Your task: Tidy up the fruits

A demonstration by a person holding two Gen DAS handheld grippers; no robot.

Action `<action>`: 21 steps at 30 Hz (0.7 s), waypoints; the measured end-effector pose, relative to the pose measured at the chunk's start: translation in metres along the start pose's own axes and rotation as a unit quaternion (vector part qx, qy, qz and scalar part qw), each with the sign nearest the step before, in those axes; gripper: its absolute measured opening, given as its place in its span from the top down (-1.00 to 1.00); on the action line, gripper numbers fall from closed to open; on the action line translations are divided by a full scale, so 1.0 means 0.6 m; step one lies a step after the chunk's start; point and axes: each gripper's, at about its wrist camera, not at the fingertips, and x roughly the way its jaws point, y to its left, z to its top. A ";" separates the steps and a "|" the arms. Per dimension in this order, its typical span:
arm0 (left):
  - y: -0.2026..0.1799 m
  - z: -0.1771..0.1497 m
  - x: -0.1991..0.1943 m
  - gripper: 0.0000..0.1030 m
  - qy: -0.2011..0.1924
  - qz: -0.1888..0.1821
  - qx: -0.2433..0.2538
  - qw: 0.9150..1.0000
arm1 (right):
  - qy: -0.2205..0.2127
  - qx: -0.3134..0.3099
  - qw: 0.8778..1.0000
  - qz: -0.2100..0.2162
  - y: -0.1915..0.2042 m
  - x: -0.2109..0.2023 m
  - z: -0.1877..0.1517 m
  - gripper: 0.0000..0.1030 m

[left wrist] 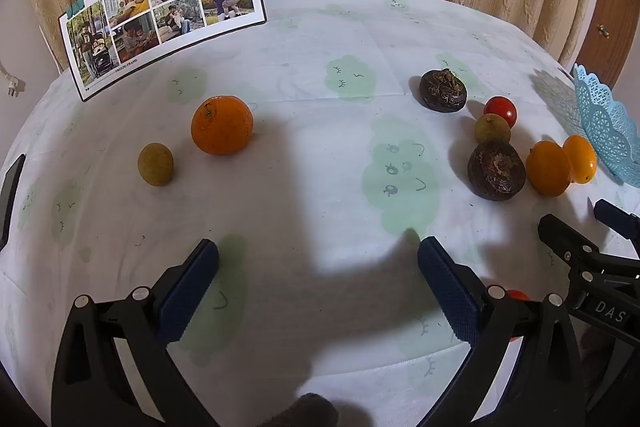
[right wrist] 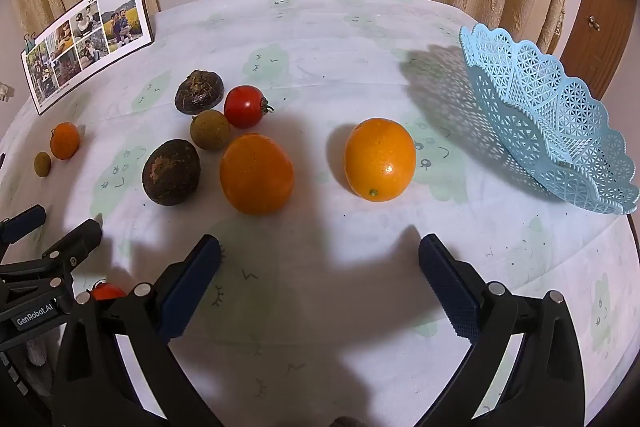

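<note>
Both the left gripper [left wrist: 318, 261] and right gripper [right wrist: 320, 257] stand wide apart, empty, angled down at the cloud-print tablecloth [right wrist: 320, 39]. Loose fruit lies mid-frame; the oval orange citrus [right wrist: 380, 159] sits nearest the empty pale-blue lattice plastic basket [right wrist: 552, 115], right of frame, likely the destination.

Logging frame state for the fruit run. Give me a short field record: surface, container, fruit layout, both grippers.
surface: table under a pale printed cloth
container: blue lattice basket, empty, at the right edge
main cluster: two dark round fruits, red tomato, small brown-green fruit, orange fruit
nearest basket: yellow-orange fruit, standing alone
far left: orange and small green-brown fruit
left gripper: open, nothing held
right gripper: open, nothing held
</note>
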 end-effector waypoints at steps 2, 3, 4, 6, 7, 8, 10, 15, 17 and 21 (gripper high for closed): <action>0.000 0.000 0.000 -0.91 -0.001 -0.001 0.000 1.000 | 0.000 0.001 1.000 0.001 0.000 0.000 0.000 -0.96; 0.000 0.000 0.000 -0.91 -0.001 -0.001 -0.001 1.000 | 0.000 0.001 1.000 0.001 0.000 0.000 0.000 -0.96; 0.000 0.000 0.000 -0.91 -0.001 -0.001 -0.001 1.000 | 0.000 0.001 1.000 0.001 0.000 0.000 0.000 -0.96; 0.000 0.000 0.000 -0.91 -0.001 -0.001 -0.001 1.000 | 0.000 0.001 1.000 0.001 0.000 0.000 0.000 -0.96; 0.000 0.000 0.000 -0.91 -0.001 -0.001 -0.001 1.000 | 0.000 0.001 1.000 0.001 0.000 0.000 0.000 -0.96; 0.000 0.000 0.000 -0.91 -0.001 -0.001 -0.001 1.000 | 0.000 0.001 1.000 0.001 0.000 0.000 0.000 -0.96; 0.000 0.000 0.000 -0.91 0.000 -0.001 -0.001 1.000 | 0.000 0.001 1.000 0.001 0.000 0.000 0.000 -0.96; 0.000 0.000 0.000 -0.91 0.000 -0.001 -0.001 1.000 | 0.000 0.001 1.000 0.001 -0.001 0.000 0.000 -0.96; 0.000 0.000 0.000 -0.91 0.000 -0.001 -0.001 1.000 | 0.000 0.001 1.000 0.001 -0.001 0.000 0.000 -0.96; 0.000 0.000 0.000 -0.91 0.000 -0.001 -0.001 1.000 | 0.000 0.001 1.000 0.001 -0.001 0.000 0.000 -0.96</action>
